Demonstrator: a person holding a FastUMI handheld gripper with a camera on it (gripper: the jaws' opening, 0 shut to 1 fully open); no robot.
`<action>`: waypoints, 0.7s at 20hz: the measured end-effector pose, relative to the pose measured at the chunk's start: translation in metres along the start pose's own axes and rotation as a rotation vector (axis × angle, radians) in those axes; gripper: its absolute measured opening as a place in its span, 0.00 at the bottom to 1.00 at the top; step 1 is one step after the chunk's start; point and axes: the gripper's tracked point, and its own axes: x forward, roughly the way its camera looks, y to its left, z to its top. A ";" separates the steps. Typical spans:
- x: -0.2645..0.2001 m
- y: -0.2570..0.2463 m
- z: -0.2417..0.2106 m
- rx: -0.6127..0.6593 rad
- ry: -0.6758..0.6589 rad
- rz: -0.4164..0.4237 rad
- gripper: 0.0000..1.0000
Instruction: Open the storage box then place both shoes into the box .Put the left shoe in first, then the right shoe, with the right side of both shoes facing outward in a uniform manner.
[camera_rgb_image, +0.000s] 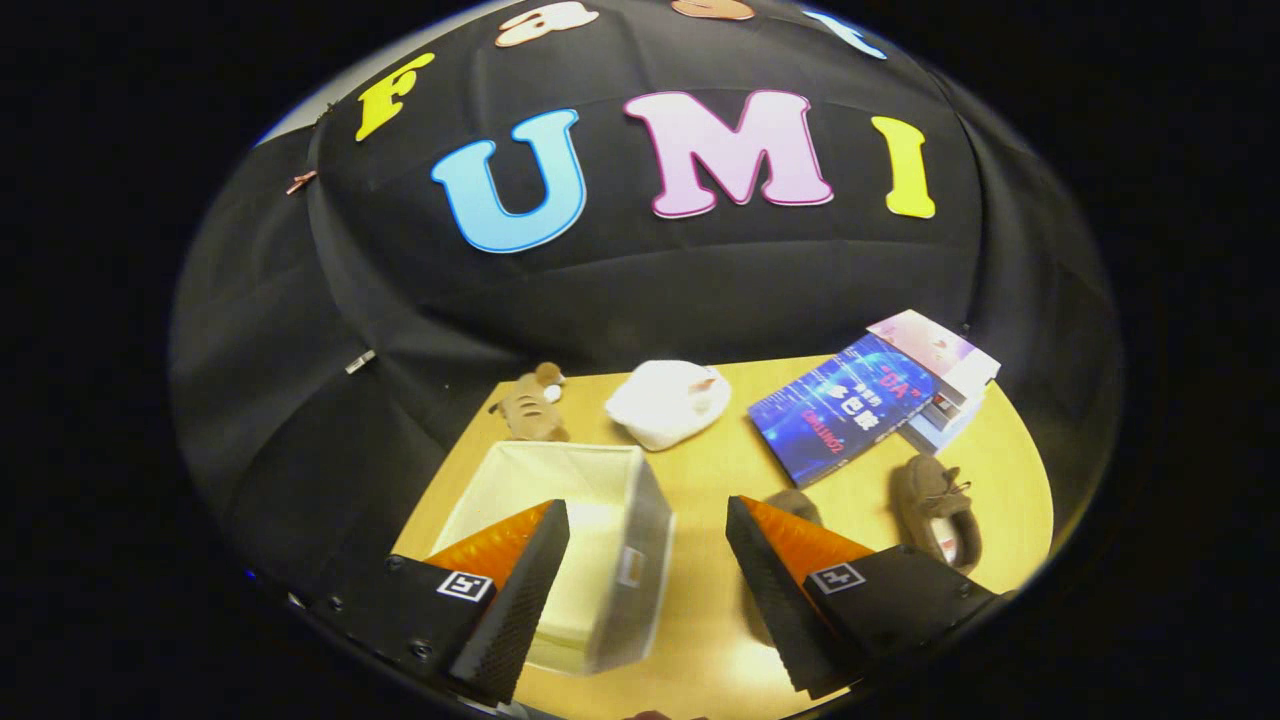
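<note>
My gripper (648, 515) is open above the wooden table (720, 470), with nothing between its fingers. A grey fabric storage box (575, 545) with a pale lining stands open under and just ahead of the left finger (535, 590), and I see nothing inside it. A brown shoe (937, 510) lies on the table beyond the right finger (780, 590), to its right. The toe of a second brown shoe (795, 503) peeks out just behind the right finger, which hides most of it.
At the table's back edge sit a small brown plush toy (528, 403) and a white bundle (668, 402). A blue book (842, 405) lies on a pink-white box (945, 372) at the back right. Black cloth walls close the booth behind.
</note>
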 end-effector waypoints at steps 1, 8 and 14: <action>-0.001 -0.015 -0.004 -0.002 0.006 -0.009 0.98; 0.000 -0.094 -0.045 -0.040 0.071 -0.035 0.98; 0.022 -0.141 -0.086 -0.080 0.145 -0.028 0.98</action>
